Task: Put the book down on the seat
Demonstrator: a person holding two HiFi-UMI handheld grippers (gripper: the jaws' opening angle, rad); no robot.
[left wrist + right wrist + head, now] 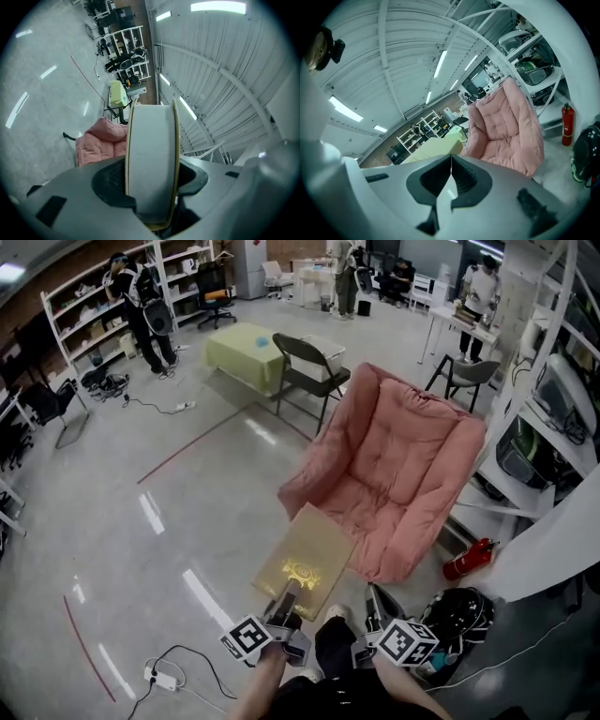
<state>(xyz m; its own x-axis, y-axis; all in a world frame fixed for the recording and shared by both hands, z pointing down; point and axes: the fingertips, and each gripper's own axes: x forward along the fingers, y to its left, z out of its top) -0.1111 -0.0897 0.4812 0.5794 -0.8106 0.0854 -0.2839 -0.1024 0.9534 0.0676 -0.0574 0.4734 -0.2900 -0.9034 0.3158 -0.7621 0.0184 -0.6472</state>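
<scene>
A book (306, 559) with a gold cover and an ornament on it is held flat in front of me, just short of the front left edge of the pink cushioned seat (394, 479). My left gripper (288, 594) is shut on the book's near edge. In the left gripper view the pale page edge of the book (152, 159) fills the gap between the jaws, and the pink seat (101, 143) lies beyond on the left. My right gripper (378, 602) hangs beside the book, shut and holding nothing. In the right gripper view the jaws meet, with the seat (506, 126) ahead.
A dark folding chair (312, 367) and a yellow-green covered table (244, 354) stand behind the seat. A red fire extinguisher (469, 559) and a black bag (459, 615) lie at its right. White shelving (553, 418) stands to the right. A power strip (164, 677) lies on the floor near my feet.
</scene>
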